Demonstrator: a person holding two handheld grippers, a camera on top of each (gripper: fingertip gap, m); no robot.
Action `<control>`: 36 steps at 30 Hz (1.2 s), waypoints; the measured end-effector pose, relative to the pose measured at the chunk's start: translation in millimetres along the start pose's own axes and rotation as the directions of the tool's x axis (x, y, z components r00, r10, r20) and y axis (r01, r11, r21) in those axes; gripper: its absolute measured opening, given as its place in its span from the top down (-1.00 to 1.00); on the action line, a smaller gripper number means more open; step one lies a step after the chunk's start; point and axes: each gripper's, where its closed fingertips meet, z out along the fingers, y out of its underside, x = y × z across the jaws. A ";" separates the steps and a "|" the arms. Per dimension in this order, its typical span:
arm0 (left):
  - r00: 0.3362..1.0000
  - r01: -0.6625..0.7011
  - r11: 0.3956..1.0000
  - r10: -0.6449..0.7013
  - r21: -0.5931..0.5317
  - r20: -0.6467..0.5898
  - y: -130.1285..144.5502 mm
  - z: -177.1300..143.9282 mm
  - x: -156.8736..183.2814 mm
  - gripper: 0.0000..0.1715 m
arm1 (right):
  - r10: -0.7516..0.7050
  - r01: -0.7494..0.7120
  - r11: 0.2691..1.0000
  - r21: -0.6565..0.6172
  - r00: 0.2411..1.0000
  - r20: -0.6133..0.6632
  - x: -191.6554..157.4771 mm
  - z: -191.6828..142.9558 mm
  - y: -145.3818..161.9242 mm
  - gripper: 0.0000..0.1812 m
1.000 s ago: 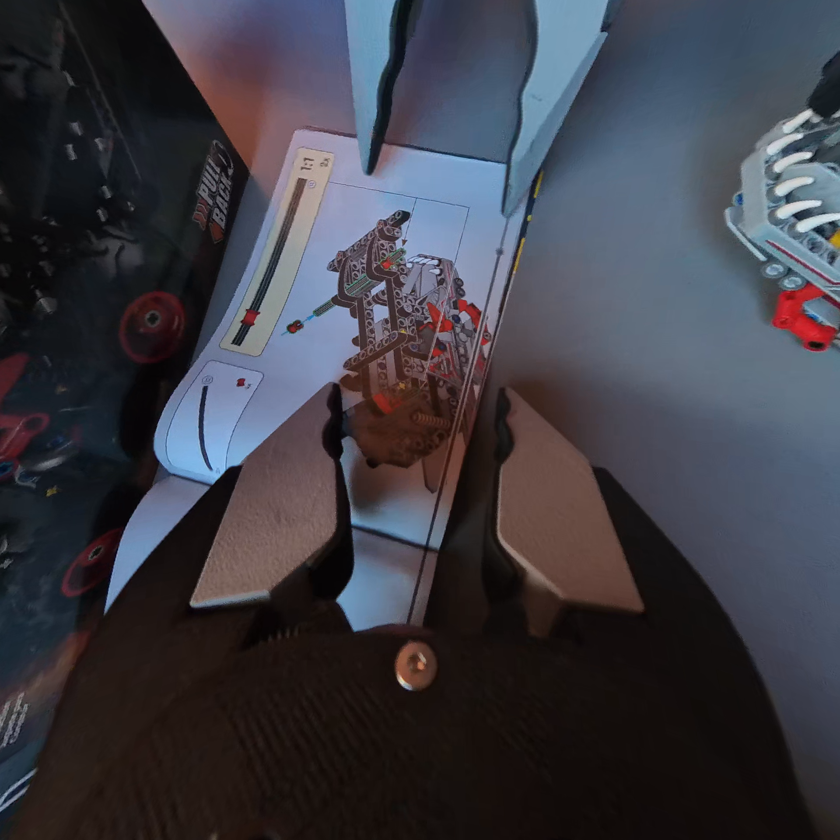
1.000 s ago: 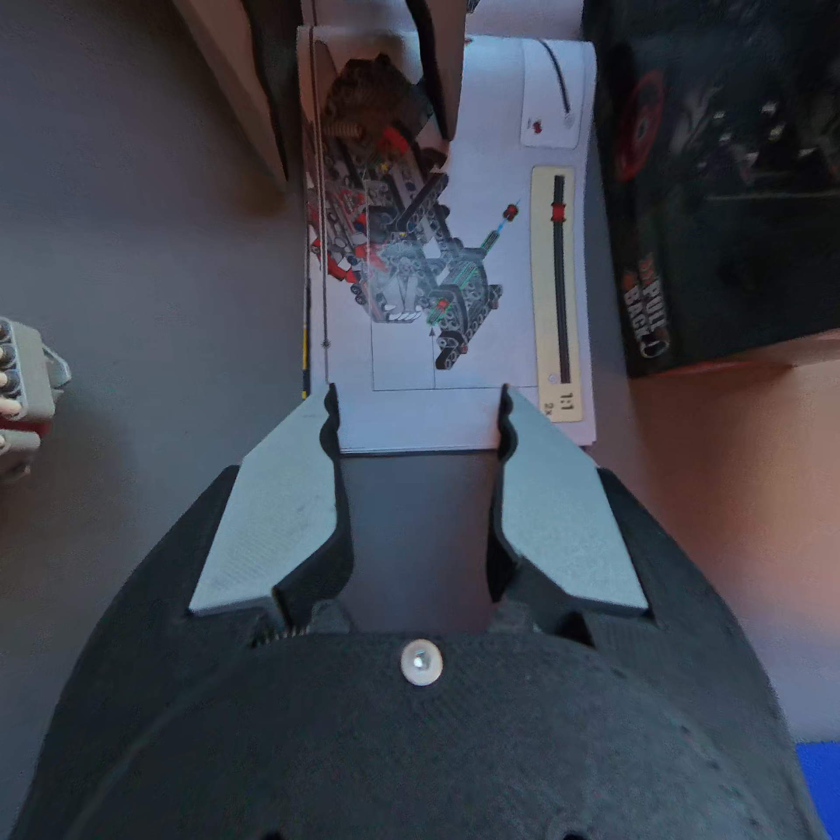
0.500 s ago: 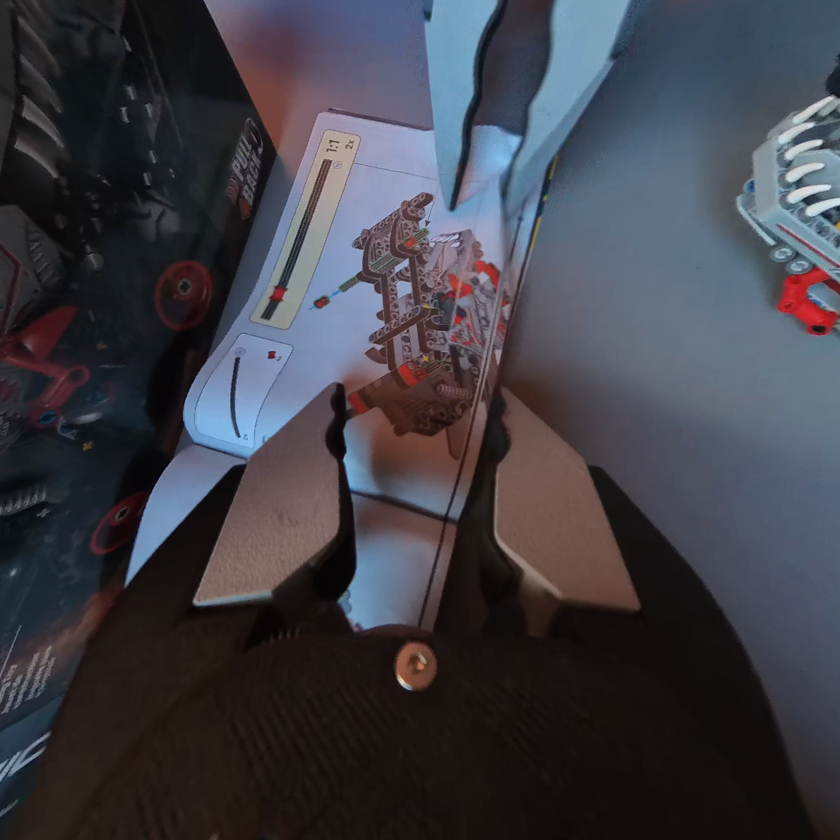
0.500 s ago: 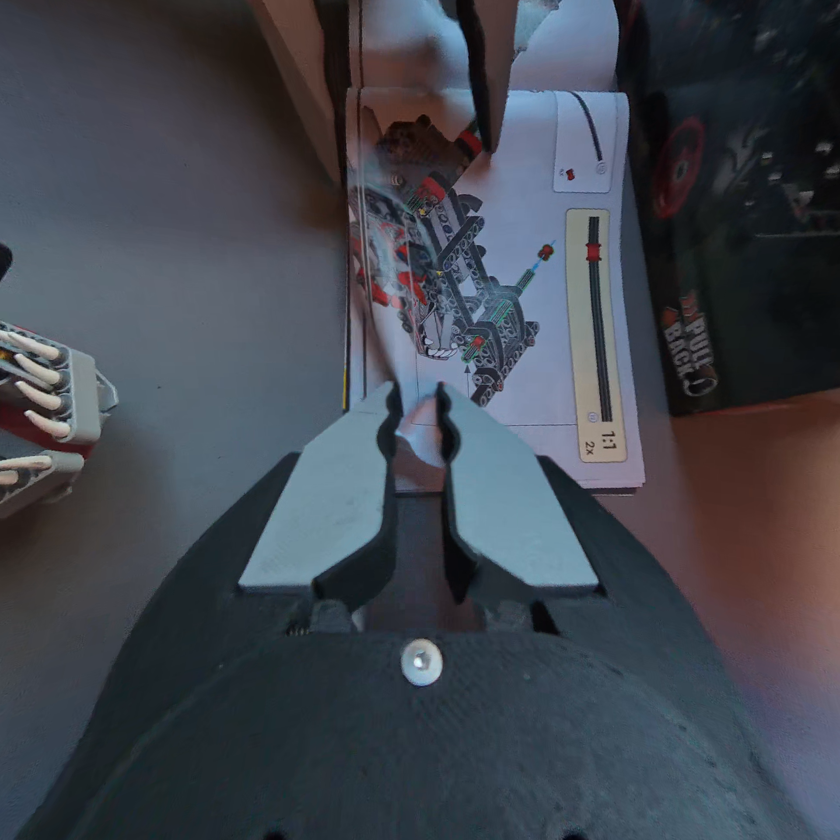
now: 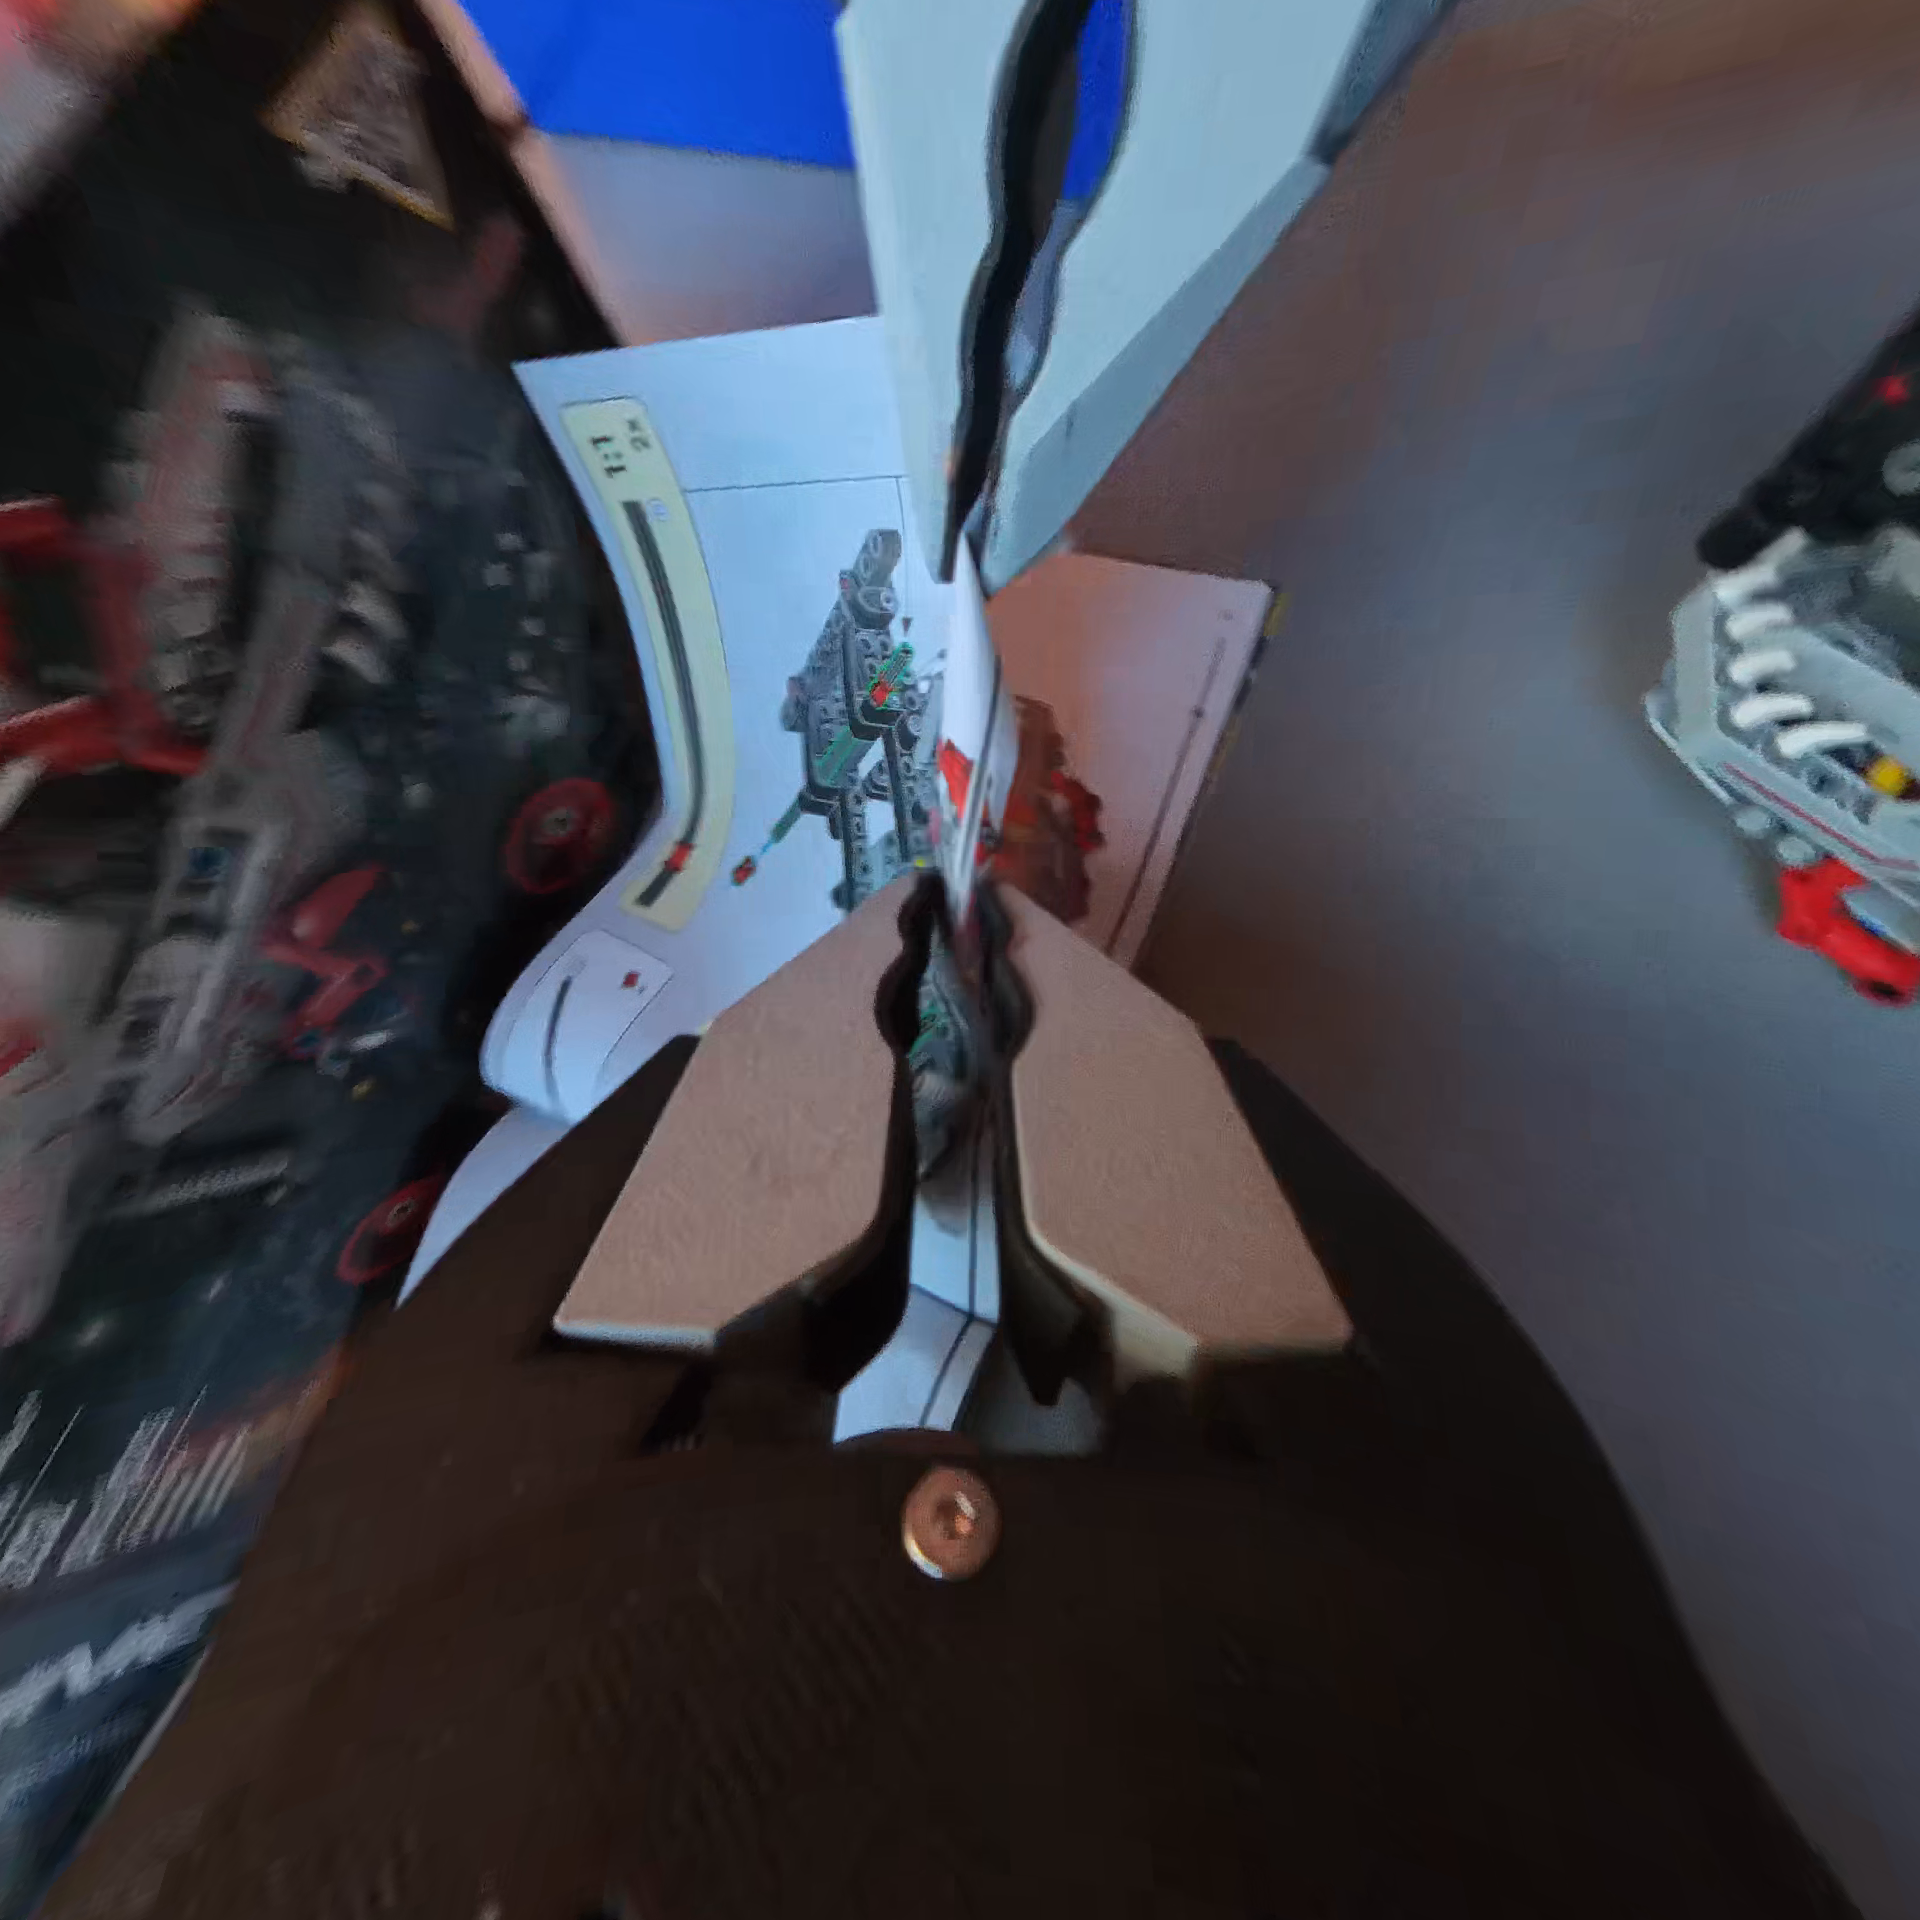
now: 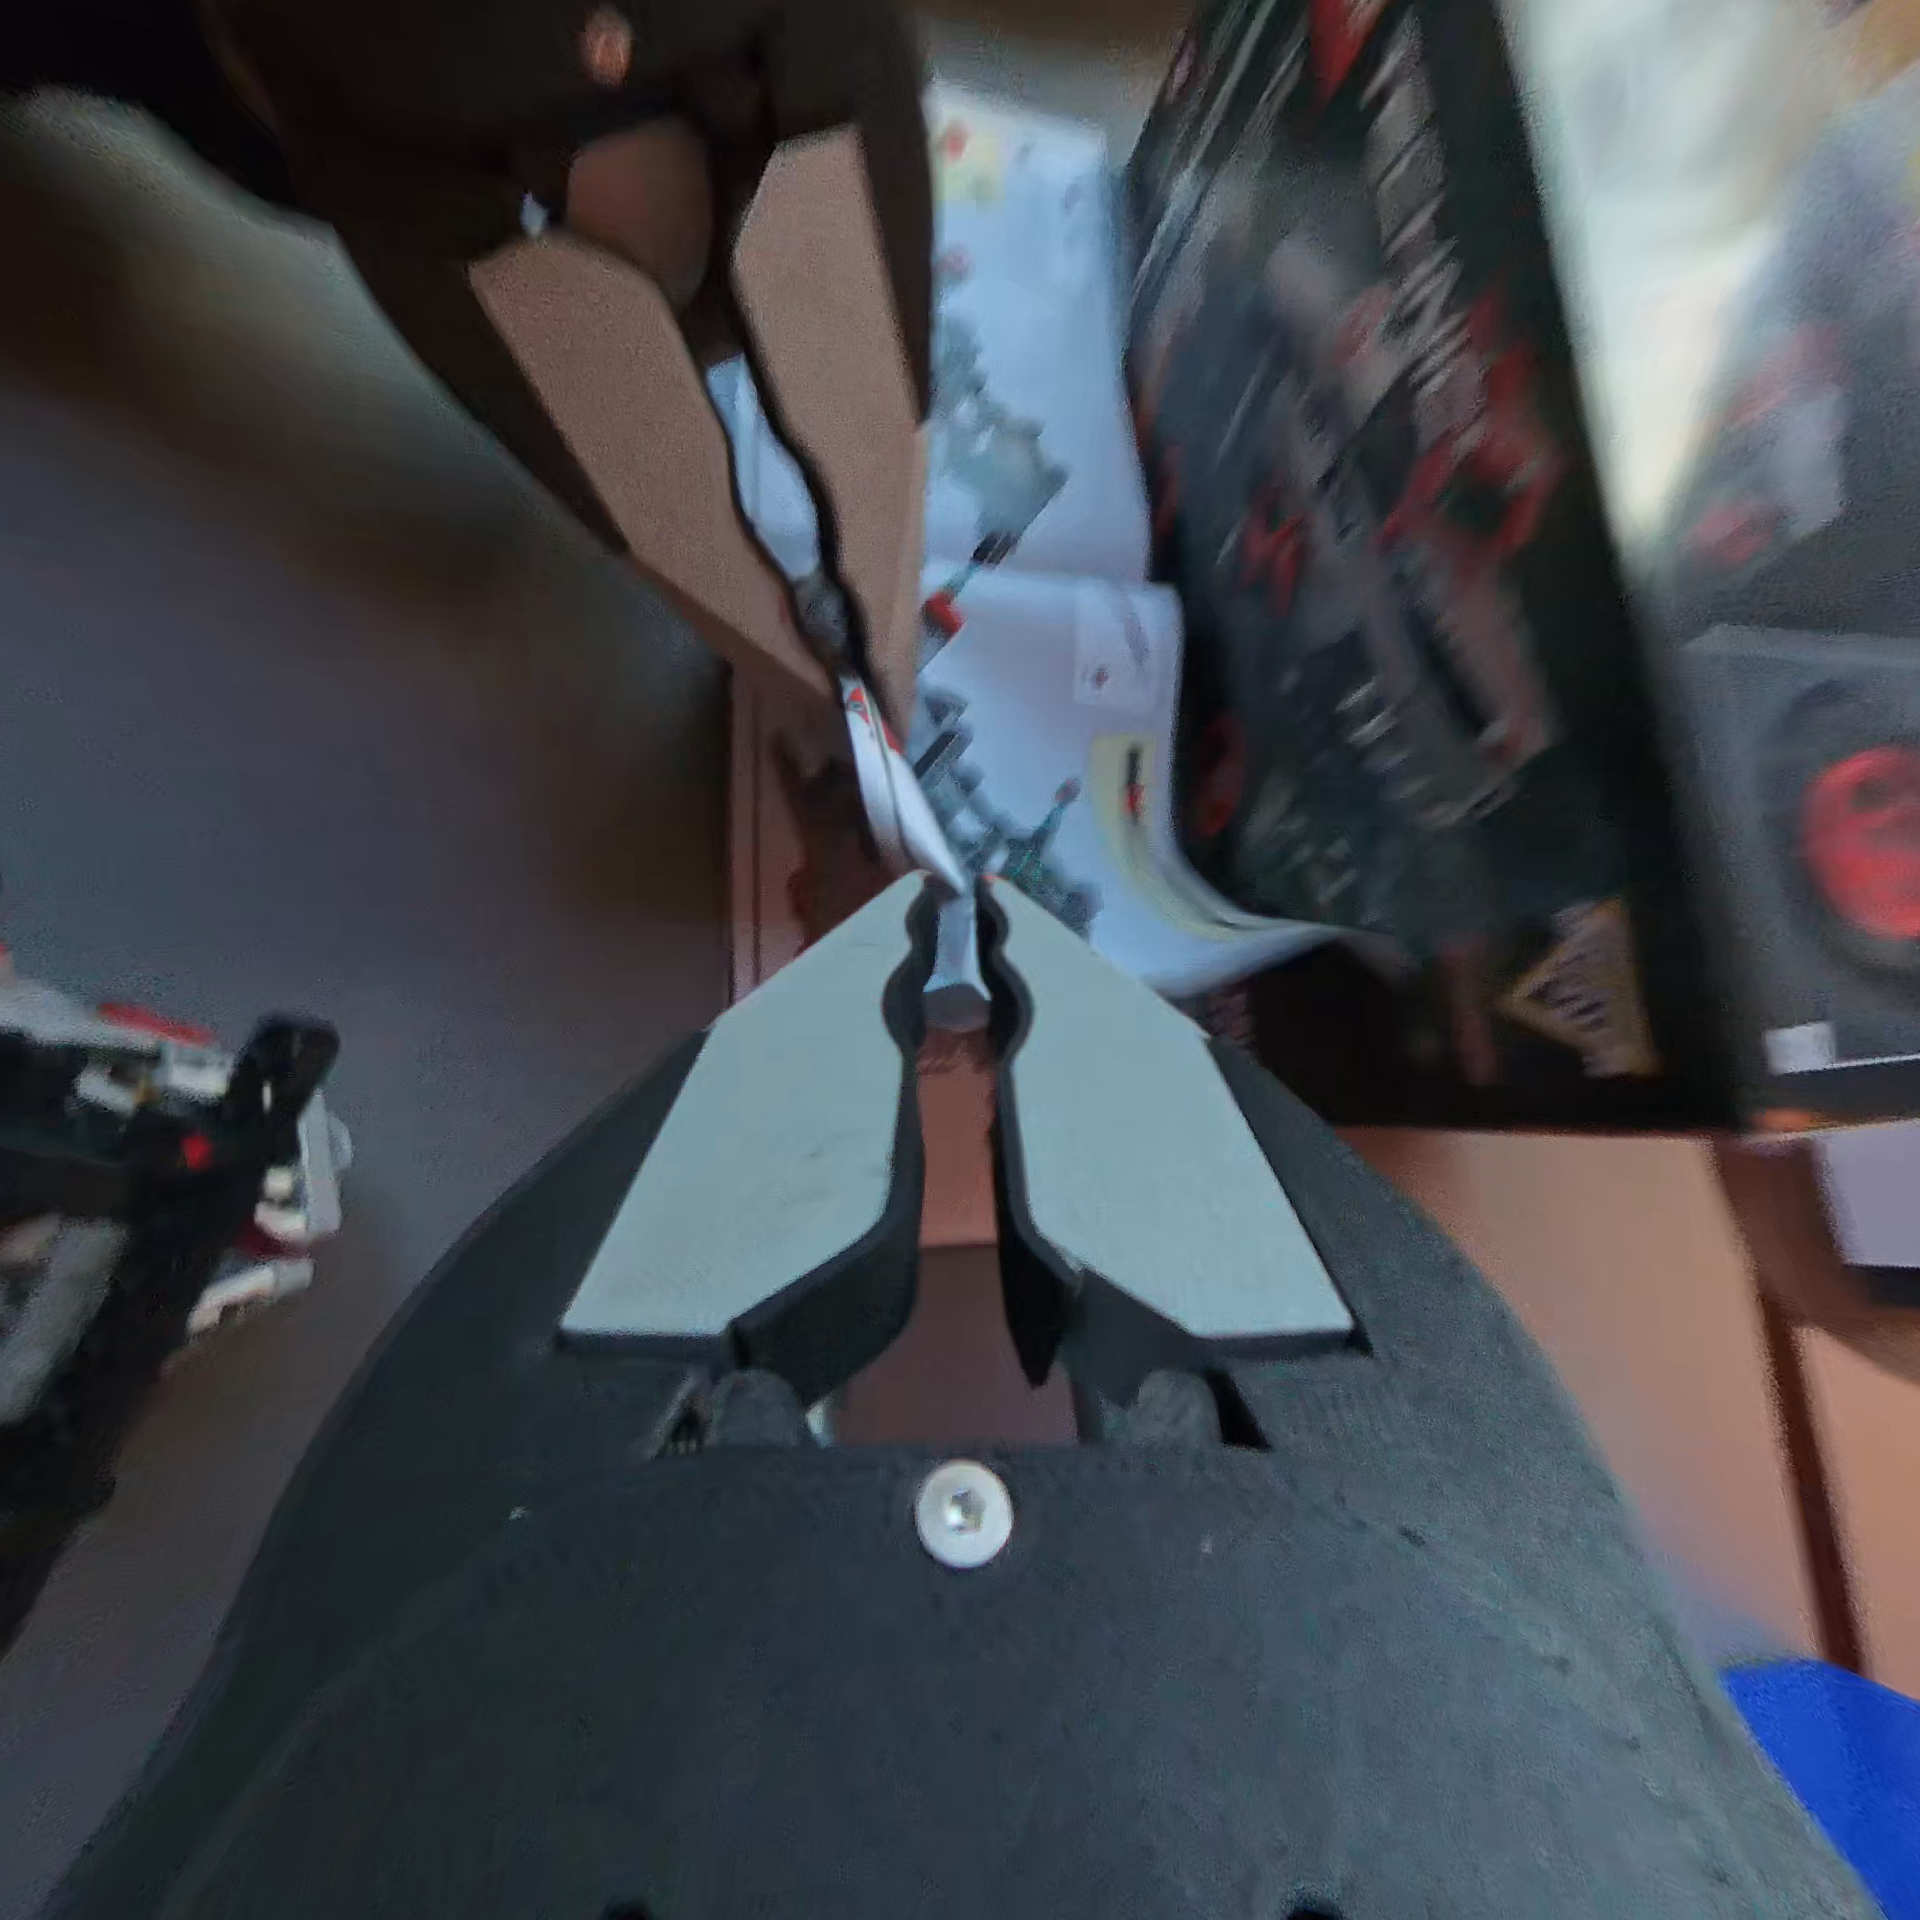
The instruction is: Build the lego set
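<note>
The instruction booklet [image 5: 748, 540] lies open on the grey table. One page [image 5: 977, 707] stands up on edge along the fold. My left gripper [image 5: 956, 914] is shut on the near end of this page. My right gripper [image 5: 966, 551] is shut on its far end. In the right wrist view, my right gripper [image 6: 951, 894] pinches the page [image 6: 883, 790] and the left gripper [image 6: 873, 696] holds it from the other side. A partly built grey, white and red lego model [image 5: 1808, 727] sits on the table to the right, and shows blurred in the right wrist view [image 6: 156, 1143].
The dark lego box [image 5: 260, 727] lies close beside the booklet; in the right wrist view the box [image 6: 1403, 623] is on the right. A blue object [image 6: 1829, 1766] sits at the table's corner. Bare grey table [image 5: 1455, 1143] lies between booklet and model. The gap from one gripper's tips to the other's is roughly 5 centimetres.
My right gripper shut on the page first, then my left gripper shut on it. Together they have lifted the page up on edge. Both views have tilted and blurred.
</note>
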 end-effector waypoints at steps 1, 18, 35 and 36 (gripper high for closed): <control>0.998 0.034 0.999 -0.036 0.039 0.054 -2.3 -6.5 -6.3 1.00 | -0.008 0.010 0.999 0.032 0.998 -0.055 6.8 -5.6 -14.9 0.84; 0.561 0.609 0.660 -0.751 0.441 0.349 114.4 -139.9 -68.3 0.66 | 0.276 -0.278 0.956 0.094 0.961 0.033 -27.3 17.2 31.4 0.76; 0.845 0.293 0.954 -0.228 -0.061 0.484 128.4 -144.8 -58.0 0.85 | 0.269 -0.269 0.963 -0.022 0.963 -0.003 -27.4 21.5 84.6 1.00; 0.850 0.298 0.950 -0.220 -0.094 0.479 137.8 -139.0 -63.1 0.88 | 0.271 -0.271 0.962 -0.031 0.962 -0.023 -23.9 19.7 87.8 1.00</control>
